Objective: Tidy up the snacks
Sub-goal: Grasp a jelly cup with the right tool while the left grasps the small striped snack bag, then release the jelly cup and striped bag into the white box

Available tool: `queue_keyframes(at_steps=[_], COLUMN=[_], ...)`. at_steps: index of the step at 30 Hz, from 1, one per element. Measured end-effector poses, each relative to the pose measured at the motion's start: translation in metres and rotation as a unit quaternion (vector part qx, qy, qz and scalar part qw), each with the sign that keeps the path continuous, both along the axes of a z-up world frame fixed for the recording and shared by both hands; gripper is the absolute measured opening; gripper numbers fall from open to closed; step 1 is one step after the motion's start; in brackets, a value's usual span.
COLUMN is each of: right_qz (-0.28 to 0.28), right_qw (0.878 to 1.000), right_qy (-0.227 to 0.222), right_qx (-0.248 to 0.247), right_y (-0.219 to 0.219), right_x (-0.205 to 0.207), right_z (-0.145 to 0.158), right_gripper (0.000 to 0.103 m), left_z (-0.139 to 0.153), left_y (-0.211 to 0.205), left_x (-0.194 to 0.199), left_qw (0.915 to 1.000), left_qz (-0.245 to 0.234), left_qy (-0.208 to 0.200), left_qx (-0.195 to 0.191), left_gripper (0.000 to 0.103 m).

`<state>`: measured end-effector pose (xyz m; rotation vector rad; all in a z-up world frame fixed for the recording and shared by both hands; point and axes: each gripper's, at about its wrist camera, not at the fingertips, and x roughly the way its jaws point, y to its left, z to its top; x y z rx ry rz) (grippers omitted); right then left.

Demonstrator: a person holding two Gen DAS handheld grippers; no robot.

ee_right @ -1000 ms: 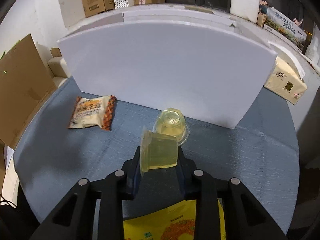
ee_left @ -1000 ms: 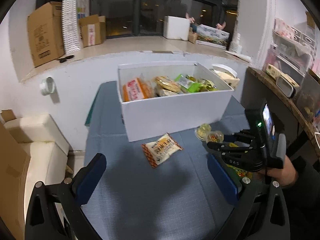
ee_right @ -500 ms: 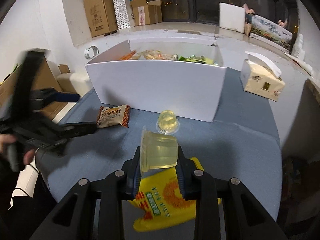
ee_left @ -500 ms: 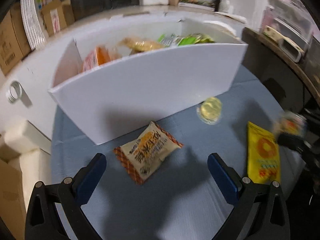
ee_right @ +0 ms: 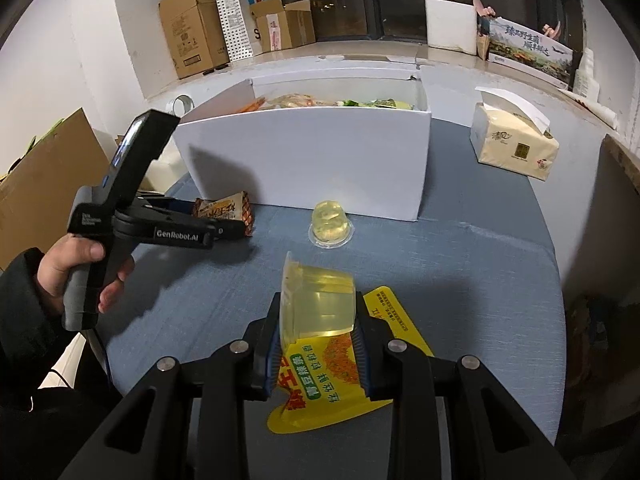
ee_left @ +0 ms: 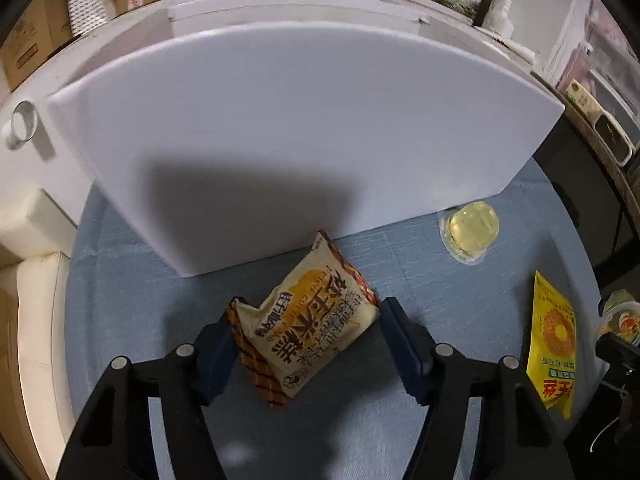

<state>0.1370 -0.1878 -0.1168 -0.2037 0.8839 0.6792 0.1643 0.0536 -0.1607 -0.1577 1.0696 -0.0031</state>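
1. Left gripper (ee_left: pixel 306 344) has descended since 1 s ago, its jaws spread and straddling the snack packet (ee_left: pixel 306 328) beside the white box (ee_left: pixel 304 132), ready to pinch.
2. Right gripper (ee_right: pixel 318 344) clenches a jelly cup (ee_right: pixel 318 304), lifted for boxing.

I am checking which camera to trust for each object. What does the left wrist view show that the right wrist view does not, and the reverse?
Only the left wrist view shows the left gripper open, its jaws on both sides of the orange-and-cream snack packet, with a gap at the right pad.

Only the right wrist view shows the snacks inside the white box, the tissue pack, and the right gripper shut on a jelly cup.

Both show the box, the packet, the second jelly cup on the blue tablecloth, and the yellow snack bag.
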Motion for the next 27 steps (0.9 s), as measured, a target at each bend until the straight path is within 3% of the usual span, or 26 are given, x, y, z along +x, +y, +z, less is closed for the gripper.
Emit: queue_keyframes(at_steps=[5, 10, 17, 22, 27], right_qz=[0.004, 0.006, 0.011, 0.022, 0.011], right_qw=[1.0, 1.0, 0.999, 0.996, 0.996], right_qy=[-0.006, -0.013, -0.044, -0.08, -0.074], right_qx=[-0.004, -0.002, 0.021, 0.035, 0.048], right_y=[0.002, 0.003, 0.011, 0.031, 0.058], right_x=[-0.003, -0.007, 0.001, 0.027, 0.091], right_z=[0.001, 0.005, 0.039, 0.075, 0.095], right_gripper=[0.033, 0.033, 0.033, 0.033, 0.033], left_z=[0.027, 0.079, 0.147, 0.175, 0.17], left_y=[0.003, 0.005, 0.009, 0.019, 0.035], left_x=[-0.028, -0.059, -0.064, -0.022, 0.041], left_qw=[0.999, 0.9955, 0.9874, 0.9837, 0.9866], left_qz=[0.012, 0.008, -0.006, 0.0, 0.019], left_qy=[-0.039, -0.092, -0.158, -0.18, -0.162], left_qx=[-0.016, -0.022, -0.013, -0.004, -0.009], left_gripper=[0.071, 0.072, 0.072, 0.072, 0.072])
